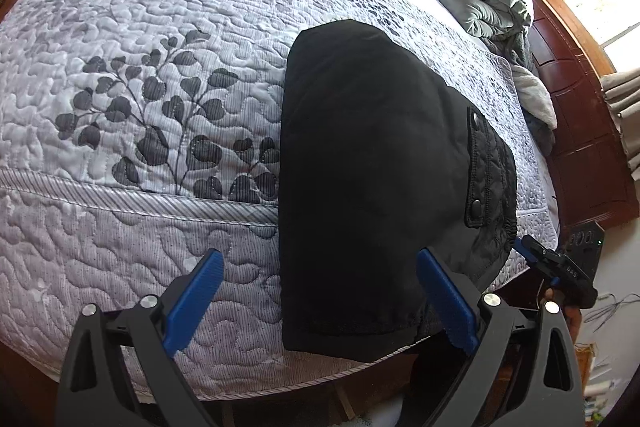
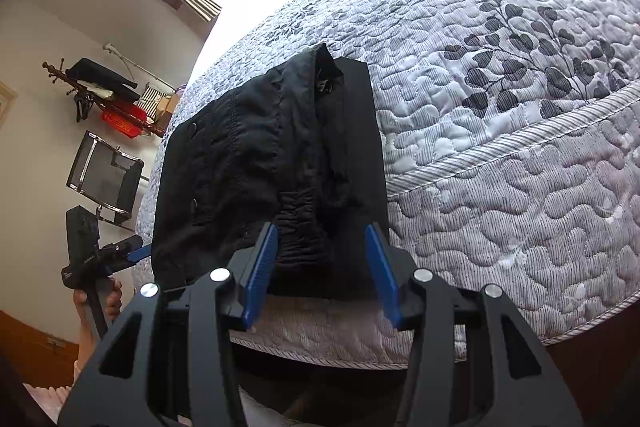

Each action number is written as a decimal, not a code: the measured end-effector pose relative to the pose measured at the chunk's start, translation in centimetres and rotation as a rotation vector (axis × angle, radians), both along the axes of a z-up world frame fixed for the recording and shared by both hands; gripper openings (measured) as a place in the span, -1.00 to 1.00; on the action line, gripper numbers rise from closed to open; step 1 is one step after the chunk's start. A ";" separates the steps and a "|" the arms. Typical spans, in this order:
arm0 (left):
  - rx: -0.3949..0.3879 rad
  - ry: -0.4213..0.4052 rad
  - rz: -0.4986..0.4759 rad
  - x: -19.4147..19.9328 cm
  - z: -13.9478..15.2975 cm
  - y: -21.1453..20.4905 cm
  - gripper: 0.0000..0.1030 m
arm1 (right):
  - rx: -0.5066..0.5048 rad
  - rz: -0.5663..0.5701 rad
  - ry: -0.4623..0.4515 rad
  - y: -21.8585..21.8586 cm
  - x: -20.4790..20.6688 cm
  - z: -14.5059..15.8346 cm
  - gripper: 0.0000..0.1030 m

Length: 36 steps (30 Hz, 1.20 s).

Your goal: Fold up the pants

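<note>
Quilted grey leaf-print bedspread (image 1: 140, 99) fills frame; folded black padded pants (image 1: 372, 163) centre, apparently finished; left gripper (image 1: 320, 303) spread, empty; right gripper (image 2: 322, 275) half-spread (nothing pinched); next: withdraw or tidy.

both grippers tilting down, left gripper (image 1: 318, 301) jaws gaping wide, right gripper (image 2: 322, 273) jaws parted too, nothing pinched, hand (image 2: 98, 301) gripping handle

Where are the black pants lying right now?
The black pants lie folded on the quilted bedspread at the bed's near edge, ahead of both open grippers, right of the leaf print in the left wrist view.
</note>
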<state>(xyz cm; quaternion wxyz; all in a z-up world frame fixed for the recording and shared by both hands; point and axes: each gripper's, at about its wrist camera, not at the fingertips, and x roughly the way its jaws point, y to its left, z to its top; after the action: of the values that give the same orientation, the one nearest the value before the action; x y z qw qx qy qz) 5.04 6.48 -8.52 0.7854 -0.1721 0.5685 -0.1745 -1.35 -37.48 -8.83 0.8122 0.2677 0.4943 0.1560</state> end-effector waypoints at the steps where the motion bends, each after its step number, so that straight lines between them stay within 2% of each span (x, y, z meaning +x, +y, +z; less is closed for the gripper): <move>1: -0.011 0.007 -0.004 0.2 -0.2 0.1 0.89 | 0.012 0.003 0.002 0.0 -0.1 -0.1 -0.08; 8: -0.150 0.129 -0.041 1.6 -3.2 0.7 0.89 | 0.136 0.019 0.008 -0.6 -0.2 -0.4 0.03; 13: -0.200 0.151 -0.092 2.4 -4.0 0.0 0.88 | 0.188 0.011 0.030 -1.3 0.3 -1.0 0.03; 23: -0.245 0.192 -0.133 3.9 -4.9 -2.0 0.88 | 0.186 0.045 0.051 -1.0 1.8 -1.4 0.14; 25: -0.253 0.206 -0.124 3.9 -5.3 -2.1 0.88 | 0.194 0.047 0.055 -1.1 2.1 -1.5 0.30; 29: -0.247 0.215 -0.132 3.8 -5.7 -2.5 0.92 | 0.214 0.046 0.063 -1.6 2.4 -2.0 0.32; 33: -0.287 0.280 -0.115 4.3 -6.9 -2.8 0.93 | 0.267 0.066 0.091 -2.0 3.0 -3.1 0.40; 36: -0.283 0.295 -0.132 4.8 -7.1 -3.4 0.94 | 0.273 0.067 0.110 -2.0 3.5 -3.9 0.44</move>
<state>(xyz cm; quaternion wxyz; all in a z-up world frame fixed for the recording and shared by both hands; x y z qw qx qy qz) 9.79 3.10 -15.58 0.6485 -0.2670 0.6570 -0.2765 2.13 -39.45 -12.75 0.7344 0.3671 0.5209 0.2338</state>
